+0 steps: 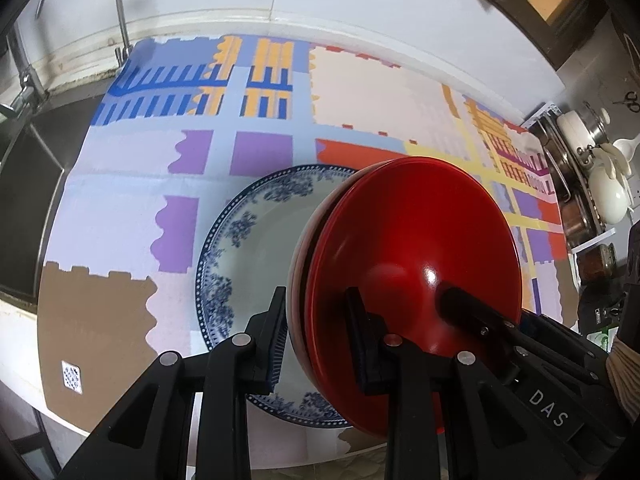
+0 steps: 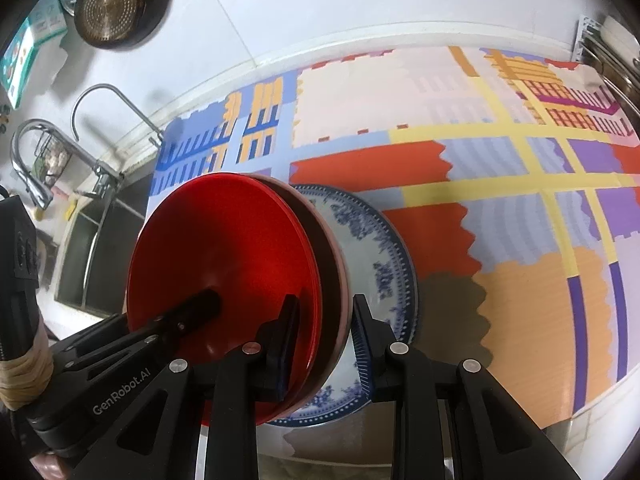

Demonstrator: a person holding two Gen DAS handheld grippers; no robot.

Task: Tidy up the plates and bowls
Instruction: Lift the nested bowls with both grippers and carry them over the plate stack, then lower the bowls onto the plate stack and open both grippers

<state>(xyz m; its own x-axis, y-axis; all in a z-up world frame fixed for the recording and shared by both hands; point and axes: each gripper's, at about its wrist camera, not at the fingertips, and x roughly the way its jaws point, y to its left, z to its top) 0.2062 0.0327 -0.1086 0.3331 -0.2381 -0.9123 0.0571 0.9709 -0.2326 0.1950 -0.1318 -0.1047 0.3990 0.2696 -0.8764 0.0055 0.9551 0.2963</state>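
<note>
1. Two red plates (image 1: 416,248), nested and held almost on edge, hung over the blue-patterned plate (image 1: 256,240) that lay flat on the patterned mat (image 1: 132,184) on the counter.
2. The left tongs (image 1: 316,320) straddled the near rim of the red pair, one pad on each face, seemingly clamped on it.
3. The right tongs (image 2: 326,324) straddled the same rim from the other side, likewise looking closed on the pair; the rear pad showed a little daylight, so that grip was less certain.
4. The step in hand looked like laying the red pair down onto the blue-patterned plate.
5. To do it well, both tongs should tilt together, so the two plates did not slide apart.
6. The lower rim should meet the blue plate's well gently and centred, well clear of the sink (image 2: 96,248).
7. Release should come only once the pair rested flat.
</note>
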